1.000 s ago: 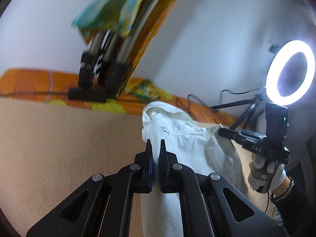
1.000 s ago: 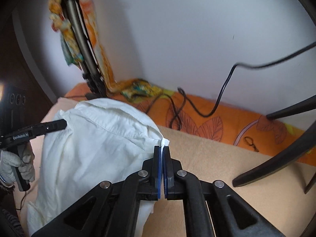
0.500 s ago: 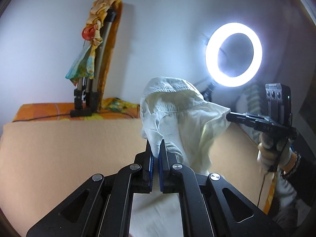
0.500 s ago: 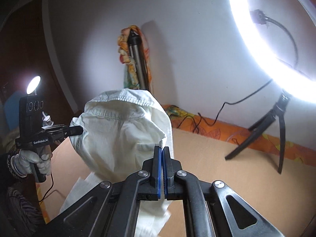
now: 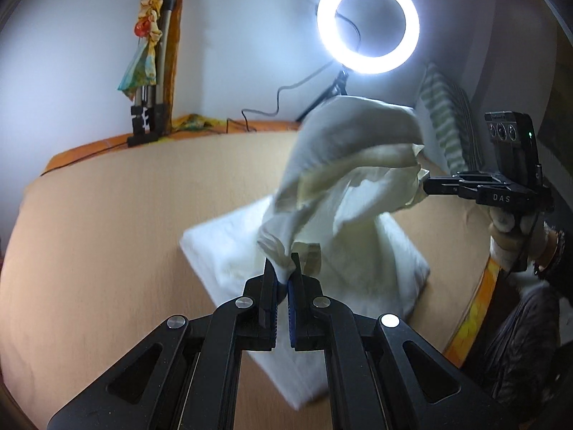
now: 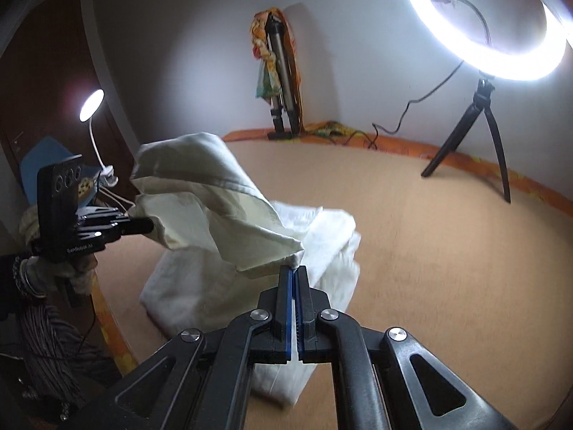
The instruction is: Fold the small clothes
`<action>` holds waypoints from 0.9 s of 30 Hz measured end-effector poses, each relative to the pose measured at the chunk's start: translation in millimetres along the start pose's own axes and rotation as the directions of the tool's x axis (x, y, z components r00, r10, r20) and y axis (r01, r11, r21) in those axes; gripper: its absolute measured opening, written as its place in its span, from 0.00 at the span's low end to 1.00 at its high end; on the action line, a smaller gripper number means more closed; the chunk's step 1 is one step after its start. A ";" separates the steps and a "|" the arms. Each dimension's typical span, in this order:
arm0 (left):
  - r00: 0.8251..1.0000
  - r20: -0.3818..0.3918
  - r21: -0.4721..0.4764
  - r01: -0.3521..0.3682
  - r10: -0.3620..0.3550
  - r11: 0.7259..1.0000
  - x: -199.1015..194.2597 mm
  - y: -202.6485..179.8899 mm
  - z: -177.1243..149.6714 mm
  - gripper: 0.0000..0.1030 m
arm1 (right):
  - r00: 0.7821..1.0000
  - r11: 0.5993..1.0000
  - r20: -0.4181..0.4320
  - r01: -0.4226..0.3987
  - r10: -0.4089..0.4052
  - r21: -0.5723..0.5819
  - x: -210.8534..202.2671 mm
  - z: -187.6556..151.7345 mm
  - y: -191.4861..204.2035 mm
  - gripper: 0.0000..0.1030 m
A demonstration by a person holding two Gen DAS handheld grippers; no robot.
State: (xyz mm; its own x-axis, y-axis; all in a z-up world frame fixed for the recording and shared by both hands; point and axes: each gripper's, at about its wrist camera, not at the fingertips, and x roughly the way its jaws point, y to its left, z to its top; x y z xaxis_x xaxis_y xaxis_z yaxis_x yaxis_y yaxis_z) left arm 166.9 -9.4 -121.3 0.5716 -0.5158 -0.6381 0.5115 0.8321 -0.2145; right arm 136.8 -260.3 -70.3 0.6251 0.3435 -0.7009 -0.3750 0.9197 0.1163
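Observation:
A white shirt (image 5: 343, 150) hangs stretched between both grippers, with its lower part (image 5: 379, 268) lying bunched on the tan table (image 5: 107, 222). My left gripper (image 5: 284, 268) is shut on one corner of the shirt. In the left wrist view the right gripper (image 5: 426, 187) reaches in from the right and pinches the other corner. In the right wrist view my right gripper (image 6: 293, 268) is shut on a corner of the shirt (image 6: 211, 197), and the left gripper (image 6: 150, 225) holds the far corner at the left. Gloved hands grip both handles.
A lit ring light (image 5: 369, 23) stands on a tripod (image 6: 480, 136) at the back right of the table, its cable trailing along the wall. A folded stand wrapped in colourful cloth (image 5: 154, 71) leans at the back. A small lamp (image 6: 91, 104) glows beyond the left edge.
Both grippers have carried the shirt back from the wall toward the near side of the table. Its lower part now lies in a heap on the table, and the raised part is tilted.

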 end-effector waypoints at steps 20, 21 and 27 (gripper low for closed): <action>0.999 -0.010 0.010 0.038 -0.038 0.999 -13.7 -23.1 7.3 0.06 | 0.999 0.999 -0.011 0.041 -0.041 0.007 -5.8 15.8 1.3 0.24; 0.999 -0.011 0.013 0.053 -0.053 0.998 -6.6 -29.8 11.8 0.06 | 0.998 0.998 -0.030 0.050 -0.050 0.024 5.3 25.6 -0.9 0.26; 0.987 -0.039 0.045 0.155 -0.154 0.987 30.9 -65.6 25.5 0.06 | 0.994 0.964 -0.101 -0.022 0.050 0.266 49.9 47.3 -49.7 0.39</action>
State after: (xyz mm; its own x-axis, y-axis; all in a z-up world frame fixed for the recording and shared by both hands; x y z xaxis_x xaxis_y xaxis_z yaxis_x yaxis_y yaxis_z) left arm 167.4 -85.1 -108.2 0.4608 -0.6292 -0.6259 0.6221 0.7320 -0.2778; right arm 219.1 -279.9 -77.8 0.5335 0.3684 -0.7614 -0.1927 0.9294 0.3146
